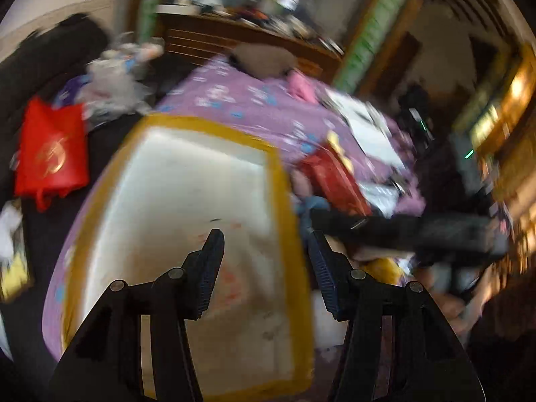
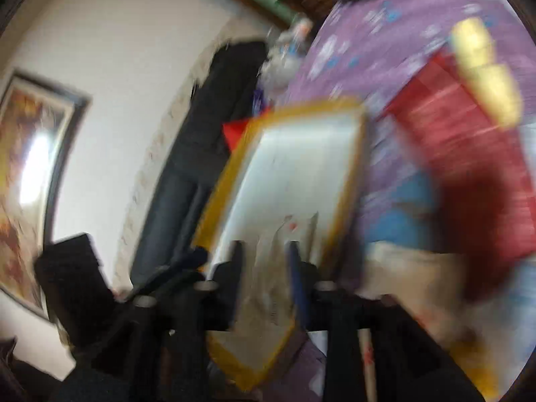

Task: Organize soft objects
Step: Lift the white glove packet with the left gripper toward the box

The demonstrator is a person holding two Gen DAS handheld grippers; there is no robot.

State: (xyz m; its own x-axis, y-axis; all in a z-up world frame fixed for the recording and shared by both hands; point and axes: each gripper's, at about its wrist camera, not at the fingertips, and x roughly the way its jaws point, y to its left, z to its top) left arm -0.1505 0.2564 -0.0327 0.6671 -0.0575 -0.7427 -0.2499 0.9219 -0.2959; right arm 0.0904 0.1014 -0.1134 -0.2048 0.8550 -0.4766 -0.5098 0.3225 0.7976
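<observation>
A white foam box with yellow-taped rim point(image 1: 281, 207) lies on a purple flowered bedspread point(image 1: 254, 104). My left gripper point(image 1: 264, 244) is open and empty, hovering over the box's right rim. The other gripper point(image 1: 418, 234) reaches in from the right as a dark blurred bar. In the right wrist view my right gripper point(image 2: 264, 251) is open with nothing between the fingers, above the same box point(image 2: 348, 167). A red soft item point(image 2: 469, 167) with a yellow piece point(image 2: 485, 70) lies to the right; it also shows in the left wrist view point(image 1: 335, 177). Both views are motion-blurred.
A red bag point(image 1: 50, 154) and a grey plush heap point(image 1: 114, 80) lie on a dark sofa at left. A cluttered wooden headboard shelf point(image 1: 248, 33) stands behind. White papers point(image 1: 368, 124) and a pink item point(image 1: 301, 87) lie on the bed. A framed picture point(image 2: 30, 184) hangs on the wall.
</observation>
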